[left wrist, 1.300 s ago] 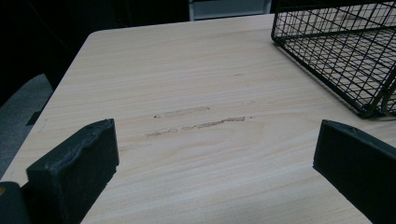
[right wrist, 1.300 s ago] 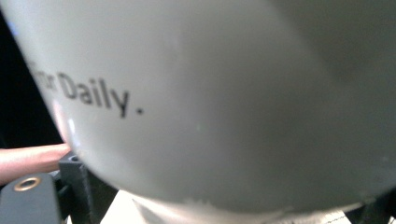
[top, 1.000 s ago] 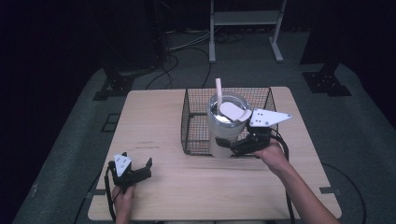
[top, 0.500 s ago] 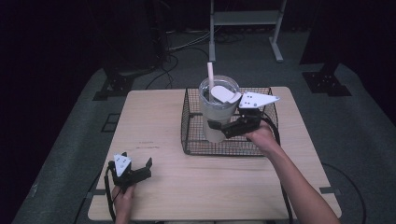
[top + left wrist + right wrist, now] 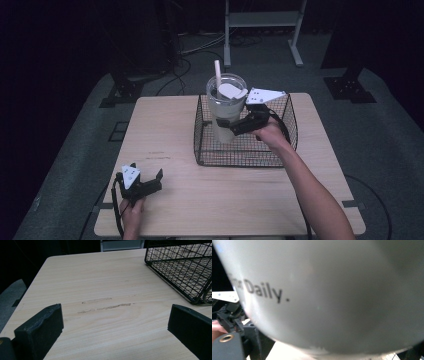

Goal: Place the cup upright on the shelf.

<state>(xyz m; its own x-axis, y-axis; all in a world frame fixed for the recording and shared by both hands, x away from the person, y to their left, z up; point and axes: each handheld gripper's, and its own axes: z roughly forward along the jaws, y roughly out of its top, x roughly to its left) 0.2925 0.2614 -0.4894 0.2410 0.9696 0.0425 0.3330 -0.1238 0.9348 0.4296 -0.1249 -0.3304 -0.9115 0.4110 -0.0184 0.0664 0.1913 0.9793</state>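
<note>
Tumbler (white, with a lid and straw) stands upright, held over the wire basket, its long axis vertical. Right gripper pinches its side from the basket's right. Left gripper, jaws spread and empty, rests on the table well left of the basket

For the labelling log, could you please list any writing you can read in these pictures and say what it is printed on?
"Daily." in dark letters on the white tumbler held in the right gripper over the wire basket.
Before it, letters that look like "or": the word is cut off at the tumbler's edge and blurred, so not surely readable.
No other text is readable on the table or the left gripper.
</note>
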